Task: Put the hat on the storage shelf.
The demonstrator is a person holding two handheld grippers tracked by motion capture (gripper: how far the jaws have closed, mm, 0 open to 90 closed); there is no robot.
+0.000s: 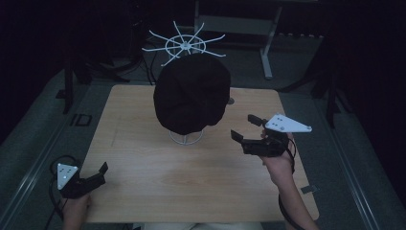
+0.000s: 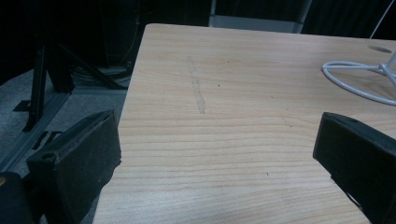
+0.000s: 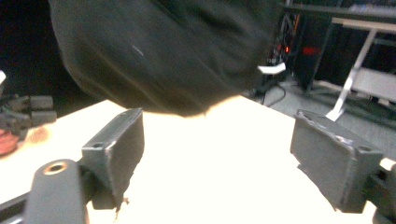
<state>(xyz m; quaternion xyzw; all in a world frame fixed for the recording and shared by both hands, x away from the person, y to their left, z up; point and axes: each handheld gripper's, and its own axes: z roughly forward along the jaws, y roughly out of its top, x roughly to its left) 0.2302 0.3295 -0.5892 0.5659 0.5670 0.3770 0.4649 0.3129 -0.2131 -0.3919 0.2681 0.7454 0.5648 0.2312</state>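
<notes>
Black hat [image 1: 191,93] sat on white wire stand [image 1: 186,138] mid-table [image 1: 143,167]; right gripper [image 1: 246,127] just beside it, fingers wide, empty; left gripper [image 1: 103,168] near table's edge, fingers wide.

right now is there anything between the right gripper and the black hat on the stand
No. In the high view, bare wooden table separates the open right gripper from the black hat; the right gripper view agrees.
</notes>
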